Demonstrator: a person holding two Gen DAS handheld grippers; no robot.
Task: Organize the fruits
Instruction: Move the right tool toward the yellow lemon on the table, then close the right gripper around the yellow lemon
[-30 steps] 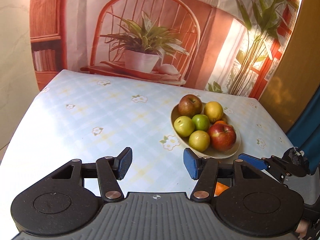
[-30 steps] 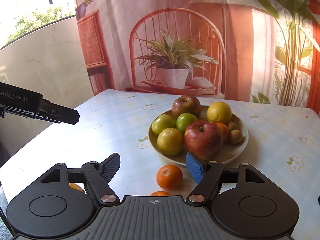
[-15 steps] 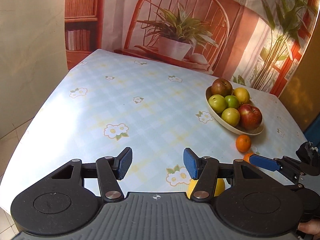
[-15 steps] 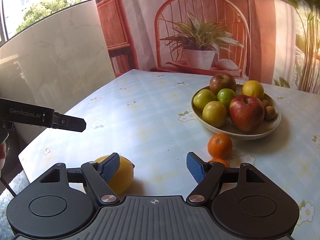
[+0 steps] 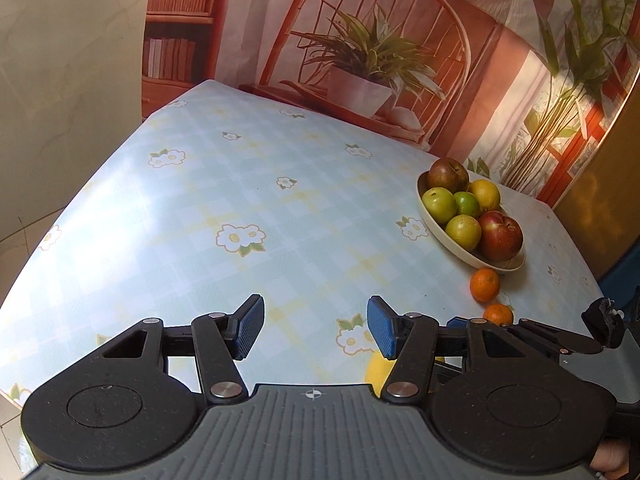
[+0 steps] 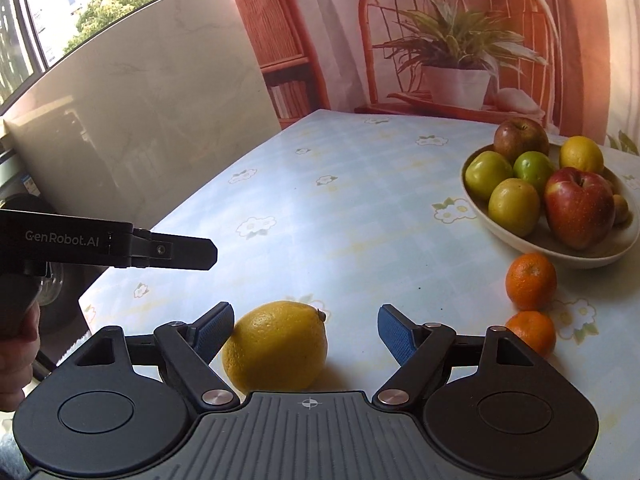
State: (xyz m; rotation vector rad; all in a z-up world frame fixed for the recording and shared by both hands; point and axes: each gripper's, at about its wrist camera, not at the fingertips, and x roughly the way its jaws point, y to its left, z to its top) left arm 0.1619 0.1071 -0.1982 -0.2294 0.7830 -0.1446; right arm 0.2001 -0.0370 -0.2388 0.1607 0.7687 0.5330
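The right gripper point(image 6: 306, 330) hangs low over the worktop's near edge, its fingers point(image 6: 394, 334) spread wide and just opened further, a lemon point(image 6: 276, 346) lying loose on the worktop point(image 6: 320, 216) between them, nearer the left finger. The left gripper point(image 5: 314, 326) hovers part open and empty over the flowered cloth. To take the lemon cleanly, the right gripper would likely need to centre on it, so that both fingers meet its broad middle together, then close gently: a round fruit pushed from one side may roll toward the edge. Two oranges point(image 6: 531, 275) sit loose just beside the bowl point(image 6: 500, 232) of apples and other fruit near the far right corner, which looks nearly full. Whether the left finger already touches the lemon cannot be told. In the left view the lemon is mostly hidden behind the gripper. The bowl's right rim is cut off in the right view.
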